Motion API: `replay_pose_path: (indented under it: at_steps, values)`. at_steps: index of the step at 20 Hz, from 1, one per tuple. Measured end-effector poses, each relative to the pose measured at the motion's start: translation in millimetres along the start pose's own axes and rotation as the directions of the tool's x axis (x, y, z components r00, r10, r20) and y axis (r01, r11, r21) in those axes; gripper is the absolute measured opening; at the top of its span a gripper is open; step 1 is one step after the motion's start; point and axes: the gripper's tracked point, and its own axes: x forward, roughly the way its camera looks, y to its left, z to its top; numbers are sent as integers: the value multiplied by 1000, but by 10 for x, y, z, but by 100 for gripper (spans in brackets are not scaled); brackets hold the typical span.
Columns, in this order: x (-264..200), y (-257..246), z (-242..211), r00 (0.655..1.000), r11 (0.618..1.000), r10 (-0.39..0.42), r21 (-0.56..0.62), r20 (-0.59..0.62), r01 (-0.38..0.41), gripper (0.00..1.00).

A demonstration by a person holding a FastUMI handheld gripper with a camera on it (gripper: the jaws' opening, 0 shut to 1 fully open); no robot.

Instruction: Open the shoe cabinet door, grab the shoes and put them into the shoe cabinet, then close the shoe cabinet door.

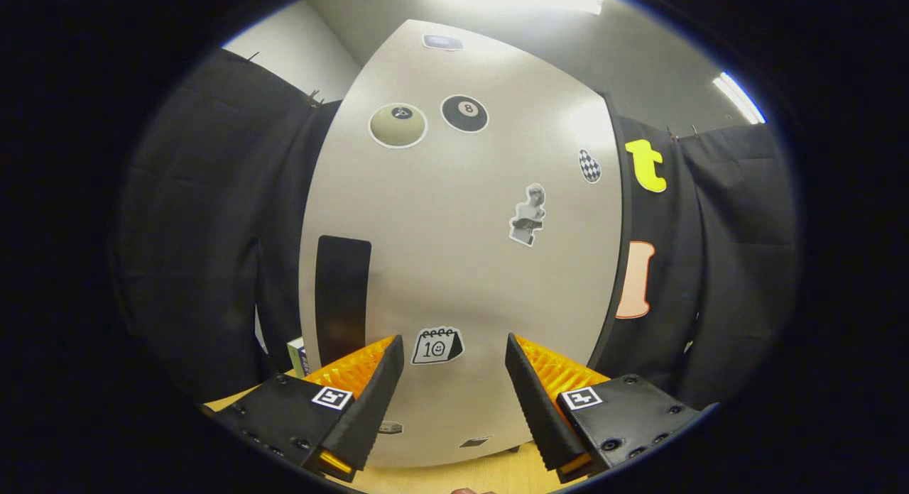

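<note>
My tongs (454,380) are spread wide and hold nothing. Each finger (369,402) is a black wedge with a ribbed inner face and an orange ridged back, mounted on a black block with a small square black-and-white marker.

Straight ahead of the fingers, and rising well beyond them, stands the shoe cabinet door (461,253). It is shut, a smooth, pale grey, slightly glossy panel that bulges outward through my fisheye lens. Along its left side sits a tall black rectangle (342,299); I cannot tell whether it is a handle or a recess. Flat stickers dot the door: a calendar sticker (437,346) just between my fingertips, a classical bust sticker (529,215) higher up, a black eight-ball sticker (464,113), a beige ball sticker (398,125) beside it, and a small chequered sticker (589,165) near the right edge. Two more small stickers low on the door are too blurred to make out.

The cabinet stands on a light wooden worktop (497,473), partly covered by my fingers. A small box (298,355) peeks from behind the door's lower left corner, mostly hidden.
</note>
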Motion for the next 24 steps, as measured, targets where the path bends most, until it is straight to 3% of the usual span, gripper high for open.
replay_pose_path:
  at_steps: [8, 14, 19, 24]
  values:
    - [-307, -244, -98, 997, 996, 46, 83, -69, -40, 97]
    - [-682, -275, 134, 996, 984, 93, 154, -17, -89, 97]
    - [-921, -287, 112, 996, 986, 88, 142, 1, -87, 97]
    - [-942, -99, 2, 988, 981, 151, 127, -24, -147, 98]
